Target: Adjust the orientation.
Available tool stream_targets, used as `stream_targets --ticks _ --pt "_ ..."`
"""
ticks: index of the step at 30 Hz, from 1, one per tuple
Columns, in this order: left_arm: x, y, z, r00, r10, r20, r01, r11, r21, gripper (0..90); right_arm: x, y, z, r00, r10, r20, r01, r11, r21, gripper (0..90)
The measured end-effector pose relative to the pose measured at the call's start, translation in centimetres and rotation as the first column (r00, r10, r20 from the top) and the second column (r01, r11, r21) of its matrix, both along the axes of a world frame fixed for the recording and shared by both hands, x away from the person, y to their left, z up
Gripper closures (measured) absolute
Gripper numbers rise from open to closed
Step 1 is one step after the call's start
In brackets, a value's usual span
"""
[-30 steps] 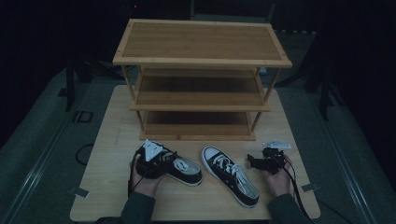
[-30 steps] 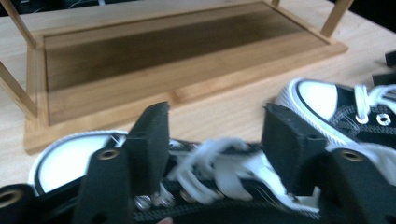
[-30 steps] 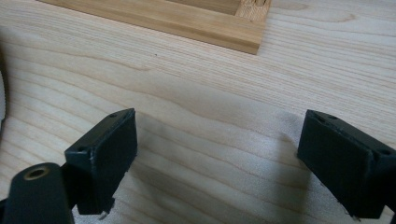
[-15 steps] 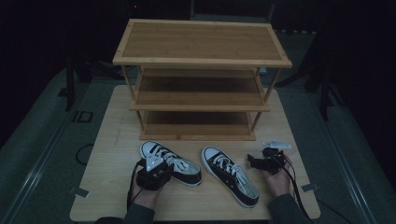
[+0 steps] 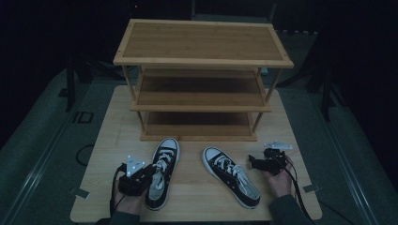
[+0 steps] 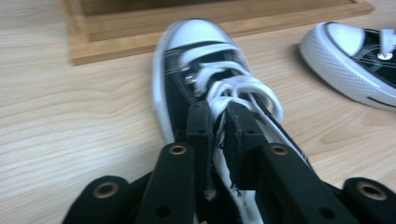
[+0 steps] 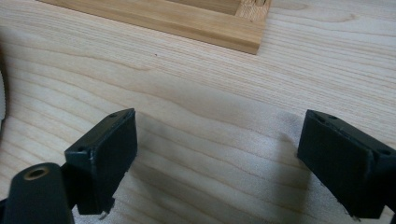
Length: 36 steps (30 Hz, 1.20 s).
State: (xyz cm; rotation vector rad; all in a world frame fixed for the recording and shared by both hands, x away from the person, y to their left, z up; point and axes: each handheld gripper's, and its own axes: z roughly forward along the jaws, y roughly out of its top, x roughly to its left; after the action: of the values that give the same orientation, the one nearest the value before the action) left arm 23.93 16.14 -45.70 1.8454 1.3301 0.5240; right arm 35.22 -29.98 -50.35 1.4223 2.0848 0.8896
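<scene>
While the left claw (image 5: 149, 174) is clamped on the tongue and laces of the left sneaker (image 5: 163, 169), that shoe lies flat on the counter (image 5: 112, 140), its white toe cap pointing toward the bottom shelf of the wooden shoe rack (image 5: 202, 70). Seen from the left gripper view, the left claw (image 6: 219, 140) comes at the left sneaker (image 6: 210, 93) from the heel end, its two jaws nearly together with the white lace and tongue pinched between them, the toe lying straight ahead and just short of the rack's base. Off to the right rests the right sneaker (image 5: 231, 176), toe angled up and leftward, apart from the first shoe. Just beside its right flank hovers the right claw (image 5: 253, 163), jaws spread wide; in the right gripper view the right claw (image 7: 217, 158) has bare wood between its jaws.
</scene>
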Motion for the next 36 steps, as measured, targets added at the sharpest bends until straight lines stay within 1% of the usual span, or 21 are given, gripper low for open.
stream_targets --ticks 1,3,4,7,8,9,10,12,13,14,15,16,18,19,20,22,25,28,30,33,36 --pt "0.0 0.0 -0.1 0.9999 -0.008 -0.012 0.009 1.0 0.003 75.2 0.0 0.0 0.0 1.0 0.0 0.0 0.0 1.0 0.0 11.4" --pt "0.0 -0.2 -0.6 0.9991 -0.022 -0.037 0.023 0.9996 0.016 70.8 0.0 0.0 0.0 1.0 0.0 0.0 0.0 1.0 0.0 11.4" --pt "0.0 -0.2 -0.7 0.9987 -0.027 -0.044 0.027 0.9996 0.007 70.6 0.0 0.0 0.0 1.0 0.0 0.0 0.0 1.0 0.0 11.4" --pt "0.3 -0.3 -0.6 0.9984 -0.026 -0.049 0.028 0.9991 0.031 72.4 0.0 0.0 0.0 1.0 0.0 0.0 0.0 1.0 0.0 11.4" --pt "0.3 -0.3 -0.6 0.9979 -0.029 -0.057 0.031 0.9991 0.03 74.5 0.0 0.0 0.0 1.0 0.0 0.0 0.0 1.0 0.0 11.4" --pt "0.4 -0.3 -0.7 0.9979 -0.027 -0.058 0.029 0.9993 0.025 74.5 0.0 0.0 0.0 1.0 0.0 0.0 0.0 1.0 0.0 11.4" --pt "0.4 -0.3 -0.7 0.9979 -0.024 -0.059 0.026 0.999 0.035 76.9 0.0 0.0 0.0 1.0 0.0 0.0 0.0 1.0 0.0 11.4" --pt "0.5 -0.4 -0.6 0.9979 -0.022 -0.06 0.026 0.9977 0.062 77.4 0.0 0.0 0.0 1.0 0.0 0.0 0.0 1.0 0.0 11.4" --pt "0.5 -0.4 -0.6 0.9981 -0.02 -0.058 0.025 0.9968 0.076 80.1 0.0 0.0 0.0 1.0 0.001 0.0 -0.001 1.0 -0.001 11.4" --pt "0.6 -0.5 -0.6 0.9982 -0.018 -0.057 0.023 0.9947 0.1 80.1 0.0 0.0 0.0 1.0 0.001 0.0 -0.001 1.0 -0.001 11.4" --pt "0.8 -0.4 -0.8 0.9973 -0.029 -0.067 0.035 0.9945 0.099 80.7 0.0 0.0 0.0 1.0 0.001 0.0 -0.001 1.0 -0.001 11.4" --pt "0.9 -0.4 -1.0 0.9966 -0.035 -0.075 0.041 0.9956 0.084 81.9 0.0 0.0 0.0 1.0 0.0 0.0 0.0 1.0 0.0 11.4" --pt "1.1 -0.2 -1.0 0.9966 -0.039 -0.072 0.043 0.9973 0.06 84.0 0.0 0.0 0.0 1.0 0.0 0.0 0.0 1.0 0.0 11.4" --pt "1.1 0.0 -1.0 0.9968 -0.044 -0.068 0.046 0.9982 0.038 86.1 0.0 0.0 0.0 1.0 0.001 0.0 -0.001 1.0 -0.001 11.4" --pt "1.2 0.2 -1.0 0.9963 -0.049 -0.071 0.05 0.9986 0.015 86.1 0.0 0.0 0.0 1.0 0.001 0.0 -0.001 1.0 -0.001 11.4" --pt "1.4 0.8 -1.0 0.9956 -0.052 -0.078 0.048 0.9978 -0.046 87.9 0.0 0.0 0.0 1.0 0.001 0.0 -0.001 1.0 -0.002 11.4" --pt "1.6 1.5 -1.1 0.995 -0.057 -0.082 0.046 0.991 -0.125 88.3 0.0 0.0 0.0 1.0 0.002 0.0 -0.002 1.0 -0.002 11.4" --pt "1.8 2.0 -1.3 0.9948 -0.064 -0.079 0.048 0.9804 -0.191 88.3 0.0 0.0 0.0 1.0 0.002 0.0 -0.002 1.0 -0.002 11.4" --pt "1.8 2.1 -1.3 0.9951 -0.061 -0.078 0.043 0.9753 -0.217 88.3 0.0 0.0 0.0 1.0 0.002 0.0 -0.002 1.0 -0.002 11.4" --pt "1.9 2.1 -1.3 0.9953 -0.064 -0.073 0.045 0.9703 -0.238 88.3 0.0 0.0 0.0 1.0 0.002 0.0 -0.002 1.0 -0.002 11.4" --pt "1.9 2.0 -1.1 0.9957 -0.066 -0.065 0.048 0.9675 -0.248 88.3 0.0 0.0 0.0 1.0 0.002 0.0 -0.002 1.0 -0.002 11.4"
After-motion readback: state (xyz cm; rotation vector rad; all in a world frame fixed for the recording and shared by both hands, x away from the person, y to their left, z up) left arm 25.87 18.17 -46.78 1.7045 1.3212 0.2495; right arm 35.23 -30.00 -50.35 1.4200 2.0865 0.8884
